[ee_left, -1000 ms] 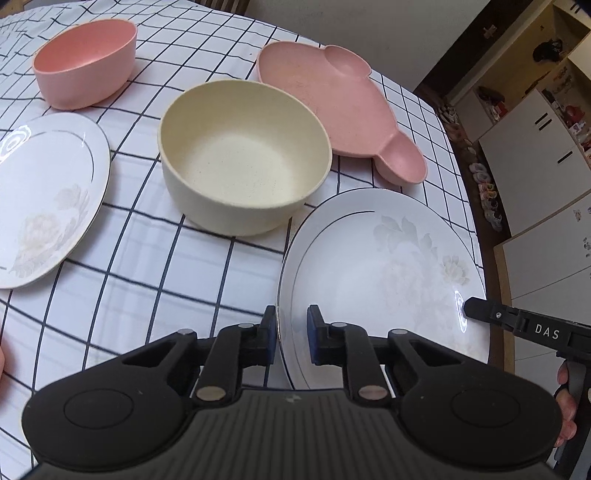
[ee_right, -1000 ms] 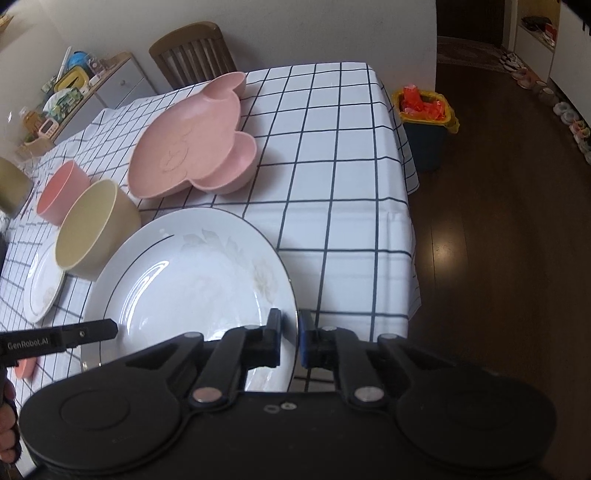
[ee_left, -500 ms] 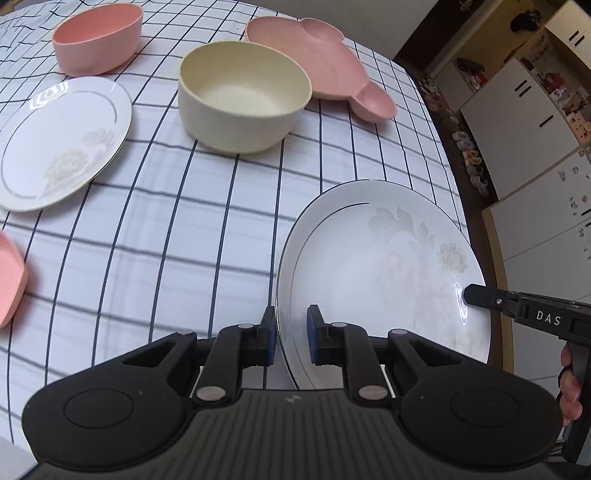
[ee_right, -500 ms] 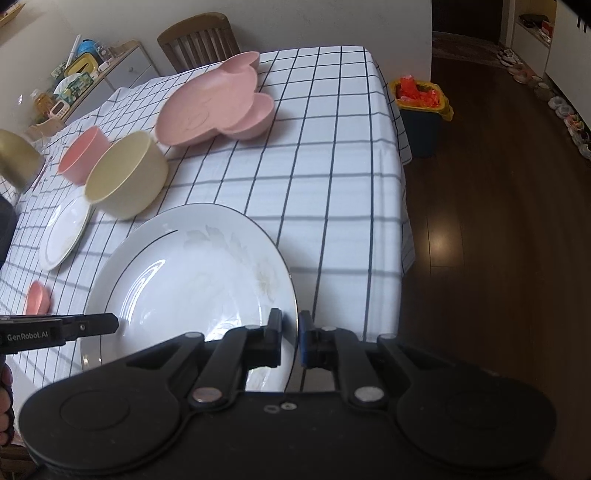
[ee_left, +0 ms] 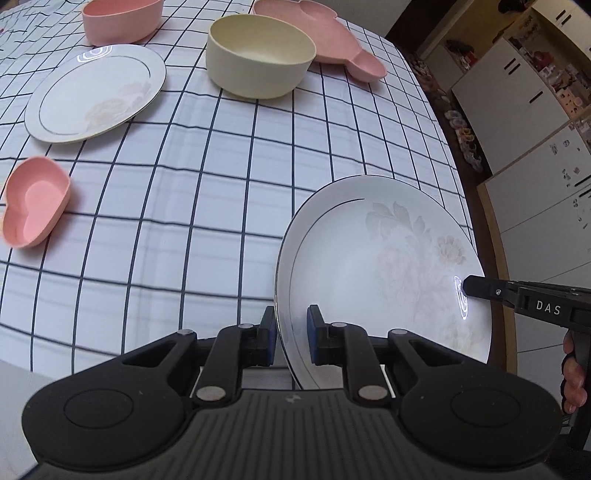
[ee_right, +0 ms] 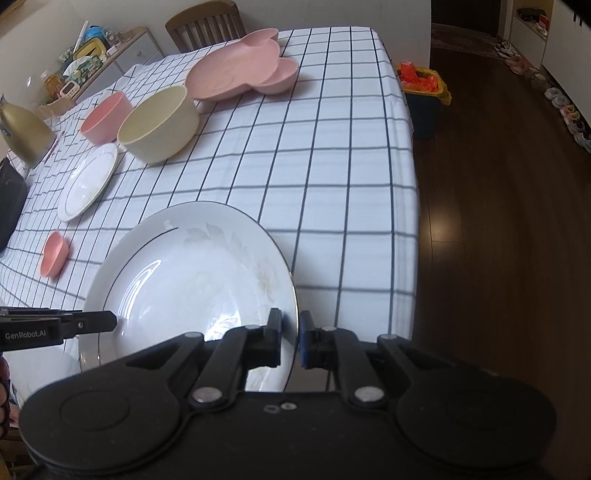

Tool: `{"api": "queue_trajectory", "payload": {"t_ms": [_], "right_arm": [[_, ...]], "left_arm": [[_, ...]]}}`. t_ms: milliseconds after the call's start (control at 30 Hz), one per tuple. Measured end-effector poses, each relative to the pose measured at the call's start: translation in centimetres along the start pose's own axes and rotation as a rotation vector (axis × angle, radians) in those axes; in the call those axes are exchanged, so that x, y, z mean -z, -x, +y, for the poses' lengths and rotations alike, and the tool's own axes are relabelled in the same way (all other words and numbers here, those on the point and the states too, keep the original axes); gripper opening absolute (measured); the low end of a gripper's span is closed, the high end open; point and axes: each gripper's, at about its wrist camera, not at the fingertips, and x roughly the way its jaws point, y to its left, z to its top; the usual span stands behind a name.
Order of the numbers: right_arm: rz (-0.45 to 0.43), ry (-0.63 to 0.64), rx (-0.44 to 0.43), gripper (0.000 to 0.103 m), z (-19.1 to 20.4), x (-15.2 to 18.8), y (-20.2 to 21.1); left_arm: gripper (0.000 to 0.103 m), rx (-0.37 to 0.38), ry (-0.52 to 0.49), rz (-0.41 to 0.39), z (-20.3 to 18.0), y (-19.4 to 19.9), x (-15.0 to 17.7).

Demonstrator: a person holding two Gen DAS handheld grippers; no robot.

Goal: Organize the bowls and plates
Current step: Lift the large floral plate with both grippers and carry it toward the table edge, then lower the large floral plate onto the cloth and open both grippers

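My left tongs [ee_left: 290, 334]: pinching the near-left rim of the large white plate [ee_left: 384, 273], one blue-padded finger under the rim and one over it, the rim running between them.
My right tongs [ee_right: 290, 339]: pinching the same plate's opposite rim [ee_right: 192, 291]; the gold edge line passes between the two fingers. From the left camera its tip [ee_left: 476, 288] shows at the plate's right edge.
Large white plate: held between my two tongs, tilted, above the near right part of the table, with a faint floral print and a thin dark ring inside the rim. I cannot tell whether any edge touches the cloth.
Tablecloth [ee_left: 221, 184]: white with a dark grid, covering the table; its far edge hangs over the side in the right camera [ee_right: 369, 184].
Small pink dish [ee_left: 33, 201]: lobed, on the cloth to the left, well apart from the held plate.
Second white plate [ee_left: 96, 92]: flat on the cloth, farther left, same ring and floral print.
Cream bowl [ee_left: 260, 55]: upright beyond the middle of the table, near the second plate.
Pink bowl [ee_left: 122, 18]: upright behind the second plate, just beside the cream bowl in the right camera [ee_right: 107, 116].
Pink divided plate [ee_right: 243, 66]: animal-shaped with round ear compartments, at the far side, just behind the cream bowl.
Room: wooden chair [ee_right: 207, 22] at the far end, a bin [ee_right: 424, 96] on the dark floor beside the table.
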Motion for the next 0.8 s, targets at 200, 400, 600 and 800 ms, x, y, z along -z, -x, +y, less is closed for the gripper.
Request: {"api": "queue_trajectory", "payload": {"t_ms": [200, 400, 600, 800], "right_arm": [[0.009, -0.001, 0.012, 0.008, 0.4, 1.5, 0.2], [0.015, -0.009, 0.028, 0.008, 0.4, 2.1, 0.0], [0.021, -0.015, 0.046, 0.011, 0.6, 1.9, 0.0], [0.024, 0.036, 0.097, 0.022, 1.3, 1.0, 0.1]], "left_arm": [[0.016, -0.010, -0.024, 0.014, -0.1, 0.1, 1.5], [0.016, -0.017, -0.036, 0.014, -0.3, 0.0, 1.8], [0.016, -0.025, -0.047, 0.014, -0.4, -0.1, 1.6], [0.016, -0.053, -0.077, -0.027, -0.7, 0.8, 1.2]]}}
